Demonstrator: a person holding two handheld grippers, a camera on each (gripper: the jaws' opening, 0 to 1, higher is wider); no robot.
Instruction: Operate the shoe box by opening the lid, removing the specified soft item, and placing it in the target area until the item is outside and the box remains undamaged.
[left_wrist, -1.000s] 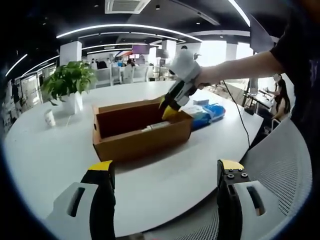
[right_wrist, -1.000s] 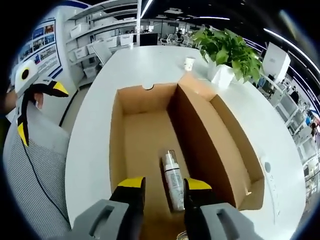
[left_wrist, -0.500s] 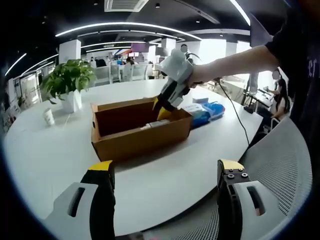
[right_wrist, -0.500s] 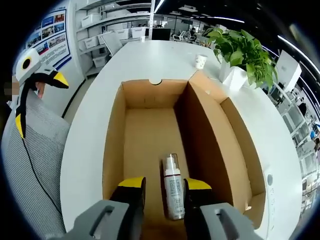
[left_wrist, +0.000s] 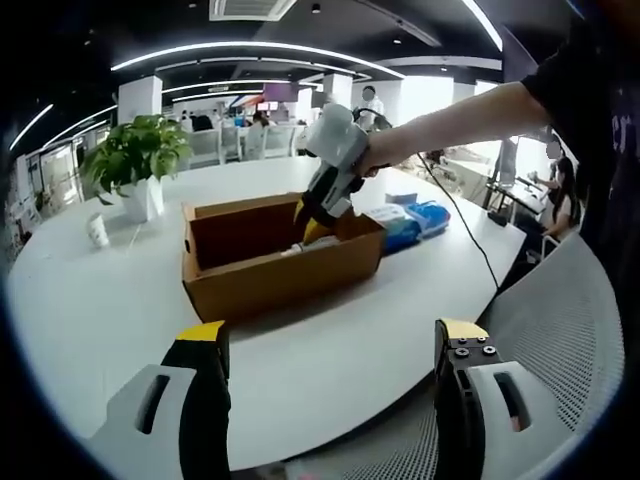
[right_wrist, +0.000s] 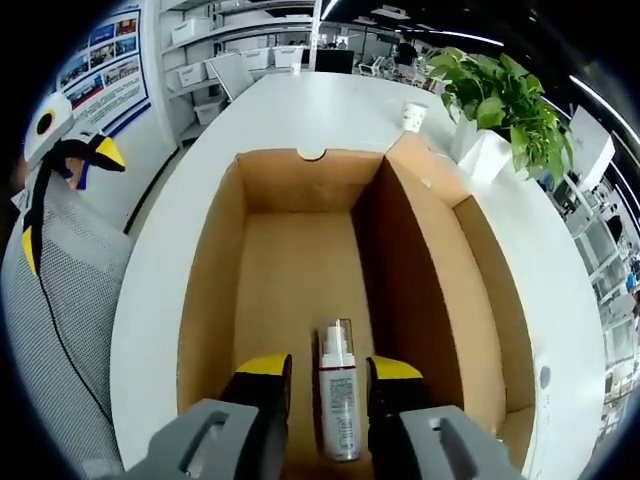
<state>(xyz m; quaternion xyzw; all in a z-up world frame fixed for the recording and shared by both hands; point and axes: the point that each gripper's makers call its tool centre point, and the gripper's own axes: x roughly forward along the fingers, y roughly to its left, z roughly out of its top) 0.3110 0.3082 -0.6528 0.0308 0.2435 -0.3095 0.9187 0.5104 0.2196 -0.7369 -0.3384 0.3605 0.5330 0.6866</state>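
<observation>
An open brown cardboard shoe box (left_wrist: 270, 262) stands on the white table (left_wrist: 90, 310). In the right gripper view the box floor (right_wrist: 290, 270) holds a small white spray bottle (right_wrist: 338, 400) lying flat. My right gripper (right_wrist: 330, 368) hovers over it, jaws a little apart with the bottle's body showing in the gap, not pinched. The box lid (right_wrist: 470, 300) lies open on the right of the box. The right gripper (left_wrist: 318, 205) dips into the box from above, held by a person's arm. My left gripper (left_wrist: 332, 333) stays open at the near table edge, also seen as the left gripper (right_wrist: 62, 195).
A potted plant (left_wrist: 135, 160) and a paper cup (left_wrist: 97, 233) stand at the far left of the table. Blue packets (left_wrist: 415, 222) lie right of the box. A grey mesh chair (left_wrist: 560, 330) sits close to the near edge. A cable (left_wrist: 470, 230) hangs from the right gripper.
The right gripper has moved leftward and farther over the box, so the bottle now lies between its jaws. The left gripper has stayed put.
</observation>
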